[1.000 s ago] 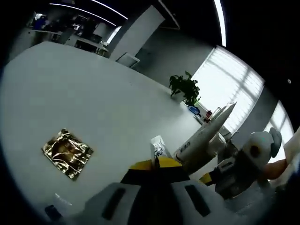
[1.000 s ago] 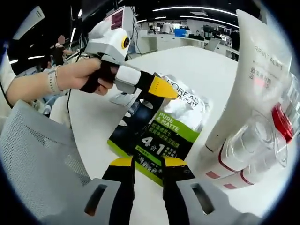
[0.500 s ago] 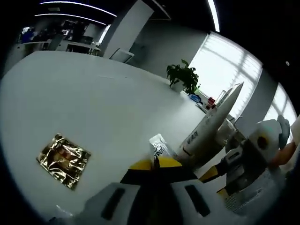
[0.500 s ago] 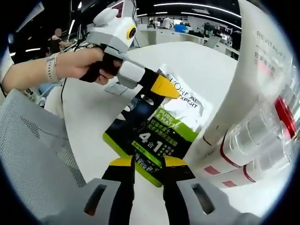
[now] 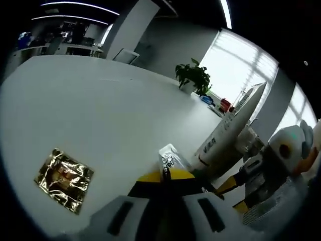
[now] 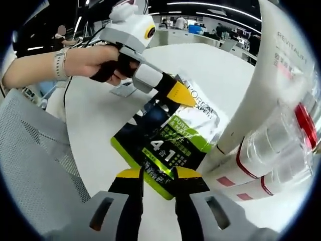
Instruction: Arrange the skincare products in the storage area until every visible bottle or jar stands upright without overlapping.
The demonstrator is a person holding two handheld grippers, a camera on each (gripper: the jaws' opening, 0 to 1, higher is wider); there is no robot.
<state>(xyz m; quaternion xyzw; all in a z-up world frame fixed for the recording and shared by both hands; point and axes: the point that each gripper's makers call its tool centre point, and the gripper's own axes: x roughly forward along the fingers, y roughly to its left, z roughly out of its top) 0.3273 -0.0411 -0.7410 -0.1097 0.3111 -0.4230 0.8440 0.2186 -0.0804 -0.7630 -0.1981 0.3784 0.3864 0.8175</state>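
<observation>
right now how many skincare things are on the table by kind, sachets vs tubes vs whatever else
sachets: 2, the black and green sachet held between both tools, and the gold foil sachet lying flat
white tubes: 1, the tall white tube
clear packs with red bands: 1, the clear pack beside the tube; its contents are too blurred to count
total: 4

Right gripper [image 6: 158, 175] jaws clamp black-green sachet [image 6: 168, 145] at near edge; left gripper [image 6: 180, 94] pinches its far end. White tube [image 6: 261, 95] upright beside sachet on desk [image 6: 100, 125].
</observation>
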